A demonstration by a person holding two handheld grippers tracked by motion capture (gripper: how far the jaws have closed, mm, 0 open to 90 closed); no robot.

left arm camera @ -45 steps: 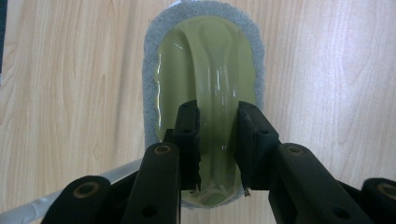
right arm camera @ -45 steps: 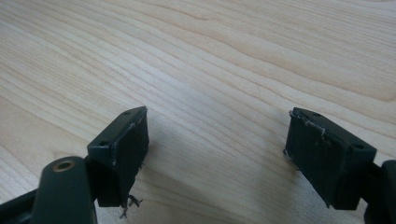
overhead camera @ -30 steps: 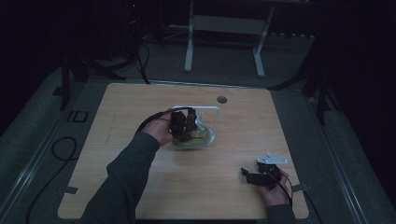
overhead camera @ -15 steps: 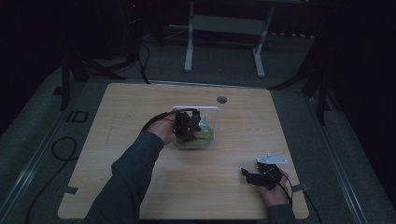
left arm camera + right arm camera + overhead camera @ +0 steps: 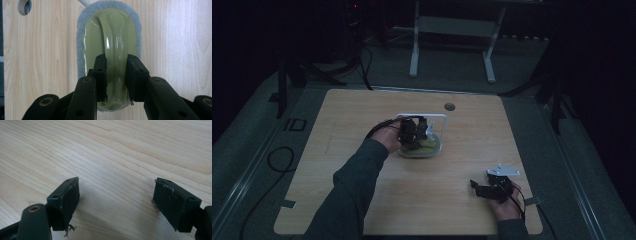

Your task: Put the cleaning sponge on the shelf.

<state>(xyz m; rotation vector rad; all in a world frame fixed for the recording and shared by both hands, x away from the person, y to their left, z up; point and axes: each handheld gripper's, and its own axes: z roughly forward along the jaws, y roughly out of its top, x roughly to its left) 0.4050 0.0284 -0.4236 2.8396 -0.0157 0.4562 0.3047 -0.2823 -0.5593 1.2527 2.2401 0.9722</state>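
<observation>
The person's left arm reached forward over the table, the left gripper pointing down, its fingers pinching the raised handle of a scrubbing pad. The pad was oval, glossy olive-green plastic on top, rimmed with grey fibre, lying flat directly beneath and between the fingers. The right gripper rested low near the table's near edge, its fingers spread wide apart with bare wood between them.
</observation>
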